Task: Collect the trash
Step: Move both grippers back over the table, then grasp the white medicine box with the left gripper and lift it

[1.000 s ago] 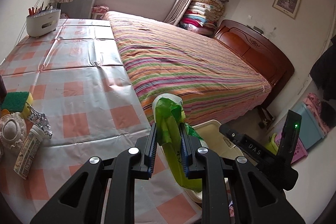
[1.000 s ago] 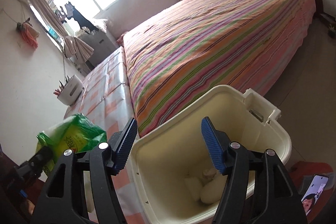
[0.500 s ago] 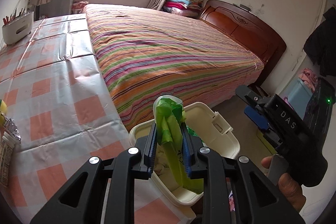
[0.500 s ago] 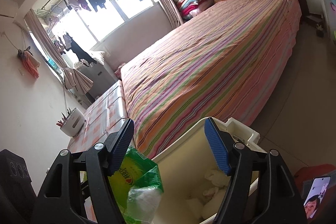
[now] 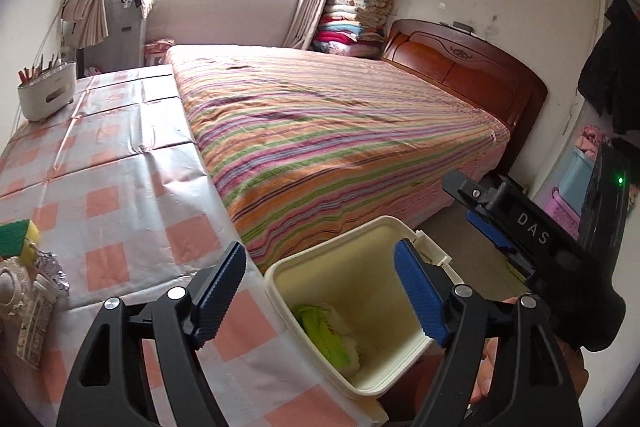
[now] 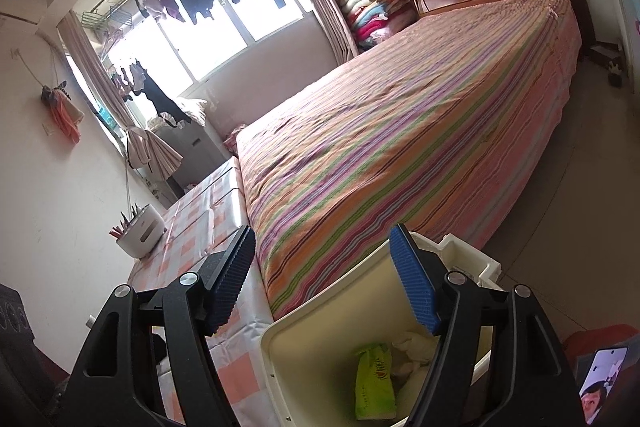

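A crumpled green plastic bag [image 5: 324, 331] [image 6: 374, 379] lies inside the cream waste bin [image 5: 368, 291] [image 6: 304, 315], beside white tissue [image 6: 412, 345]. The bin stands off the table's near corner, between table and bed. My left gripper [image 5: 318, 255] hovers over the bin's left rim, its jaws opening wide with nothing between them. My right gripper [image 6: 323, 239] is open above the bin's far rim and holds nothing. It also shows at the right of the left wrist view as a black body [image 5: 532, 235] held by a hand [image 5: 488, 359].
On the checked tablecloth [image 5: 120, 155] at the left lie a small bottle [image 5: 36, 327], crumpled foil [image 5: 52, 267] and a green-yellow sponge [image 5: 16, 231]. A white pen holder [image 5: 46, 91] stands far back. The striped bed [image 5: 340, 131] borders table and bin.
The left gripper swung right over the bin, then opened; the green bag it gripped now lies in the bin. The right gripper rose and tilted up a little.
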The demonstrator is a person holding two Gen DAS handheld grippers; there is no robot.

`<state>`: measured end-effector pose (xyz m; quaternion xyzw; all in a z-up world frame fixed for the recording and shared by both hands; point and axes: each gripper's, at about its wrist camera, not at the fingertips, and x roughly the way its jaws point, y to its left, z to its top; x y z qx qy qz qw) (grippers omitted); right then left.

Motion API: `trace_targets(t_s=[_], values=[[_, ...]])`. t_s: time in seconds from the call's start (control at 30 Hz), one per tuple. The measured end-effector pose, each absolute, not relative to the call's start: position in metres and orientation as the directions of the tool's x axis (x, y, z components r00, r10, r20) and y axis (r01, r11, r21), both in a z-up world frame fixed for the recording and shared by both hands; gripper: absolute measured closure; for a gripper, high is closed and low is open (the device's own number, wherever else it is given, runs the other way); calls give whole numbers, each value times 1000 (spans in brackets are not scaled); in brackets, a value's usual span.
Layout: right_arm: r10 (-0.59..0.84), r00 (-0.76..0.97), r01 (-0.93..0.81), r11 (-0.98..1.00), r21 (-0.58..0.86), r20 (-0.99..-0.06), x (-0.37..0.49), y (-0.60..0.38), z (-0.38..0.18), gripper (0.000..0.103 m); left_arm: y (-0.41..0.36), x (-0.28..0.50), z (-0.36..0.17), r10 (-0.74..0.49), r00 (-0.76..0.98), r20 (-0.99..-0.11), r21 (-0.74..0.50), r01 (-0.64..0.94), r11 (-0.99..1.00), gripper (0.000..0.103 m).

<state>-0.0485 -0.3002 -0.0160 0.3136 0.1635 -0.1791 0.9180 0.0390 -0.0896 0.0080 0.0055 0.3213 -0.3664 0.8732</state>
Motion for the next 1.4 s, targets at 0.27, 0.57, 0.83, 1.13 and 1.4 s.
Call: trace_targets(t_s=[0.27, 0.57, 0.83, 1.13, 1.4], values=[[-128, 890, 338, 828, 447, -437, -15, -250, -13, 34, -20, 53, 26, -542, 651, -532, -162, 550, 820, 27], [102, 856, 113, 919, 377, -506, 35, -148, -18, 34, 101, 75, 28, -393, 753, -528, -129, 386, 914, 27], [216, 777, -44, 956, 291, -592, 64, -60, -33, 34, 224, 91, 11, -259, 782, -567, -242, 143, 960, 27], [279, 670, -131, 957, 260, -688, 85, 5, -52, 42, 277, 104, -8, -173, 723, -669, -164, 84, 983, 27], [258, 587, -86, 962, 257, -768, 111, 30, -63, 47, 281, 123, -7, -262, 607, -750, -104, 283, 954, 27]])
